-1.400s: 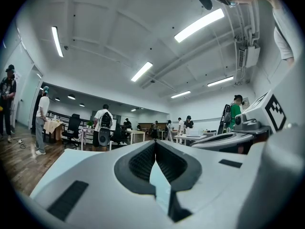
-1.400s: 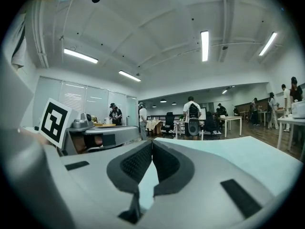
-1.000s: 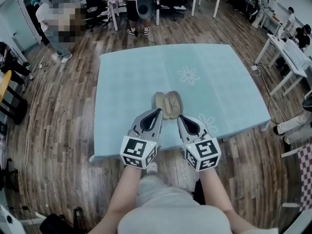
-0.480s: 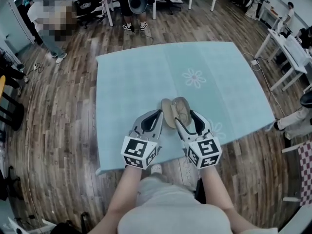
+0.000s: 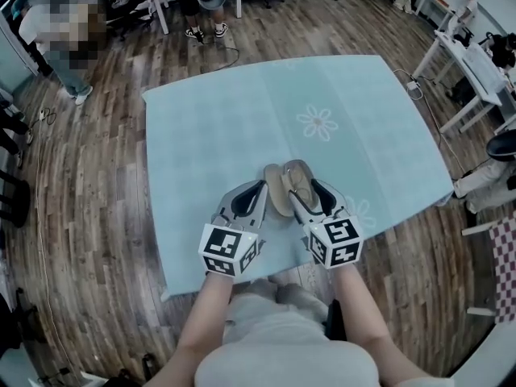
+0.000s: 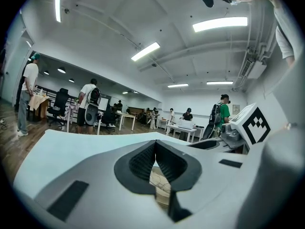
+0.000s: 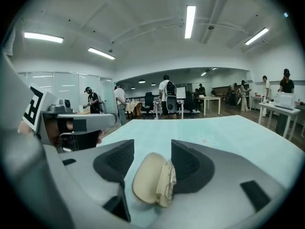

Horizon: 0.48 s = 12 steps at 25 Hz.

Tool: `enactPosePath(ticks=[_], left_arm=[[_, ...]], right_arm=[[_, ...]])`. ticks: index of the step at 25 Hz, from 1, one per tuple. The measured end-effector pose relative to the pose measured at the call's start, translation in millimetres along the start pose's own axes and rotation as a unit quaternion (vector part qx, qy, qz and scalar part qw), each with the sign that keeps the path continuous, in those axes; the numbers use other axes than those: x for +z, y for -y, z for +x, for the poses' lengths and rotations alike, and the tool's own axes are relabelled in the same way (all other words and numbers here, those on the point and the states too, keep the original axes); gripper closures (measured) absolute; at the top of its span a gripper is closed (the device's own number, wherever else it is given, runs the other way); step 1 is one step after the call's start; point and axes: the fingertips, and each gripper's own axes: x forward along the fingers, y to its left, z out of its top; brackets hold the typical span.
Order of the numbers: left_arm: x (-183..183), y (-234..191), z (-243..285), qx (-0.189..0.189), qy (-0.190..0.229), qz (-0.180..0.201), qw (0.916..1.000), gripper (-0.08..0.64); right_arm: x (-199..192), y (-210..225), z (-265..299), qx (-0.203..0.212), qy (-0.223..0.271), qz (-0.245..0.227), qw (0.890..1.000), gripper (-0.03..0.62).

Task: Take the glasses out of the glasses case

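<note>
- Wood-floored open office all round, with desks, chairs and people standing far behind; nothing there bears on the job.
- Pale blue cloth with flower prints covers the table (image 5: 210, 135), and the work sits close to its near edge, right in front of the person.
- Both tools point away from the person, side by side. The left gripper (image 5: 260, 185) lies just beside the case's left edge, and the right gripper (image 5: 307, 190) reaches over its right part.
- Beige glasses case (image 5: 286, 185) lies open and flat on the cloth, its two shells side by side. The hinge line and long axis run away from the person, roughly along the way the jaws point.
- In its own view the right gripper (image 7: 152, 159) is opening, jaws spread wide either side of the case (image 7: 147, 178) without pressing on it.
- In its own view the left gripper (image 6: 155, 149) has its jaws pressed together at the tips with nothing between them, the case showing only below and beyond.
- Thin-framed glasses (image 7: 169, 180) rest in the right-hand shell, next to the right jaw's inner face. The right gripper is therefore the nearer one to pick them, probably closing across the frame.
</note>
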Motion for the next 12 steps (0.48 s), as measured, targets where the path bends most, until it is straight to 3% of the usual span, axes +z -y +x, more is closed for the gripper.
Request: enactPosePath(ticks=[12], left_arm=[[-23.8,2.1,27.1,-0.009,-0.035,-0.008,0.9993,0.551]], right_arm=[[-57.1,28.7,42.5,-0.030,-0.116,-0.008,0.993,0.396]])
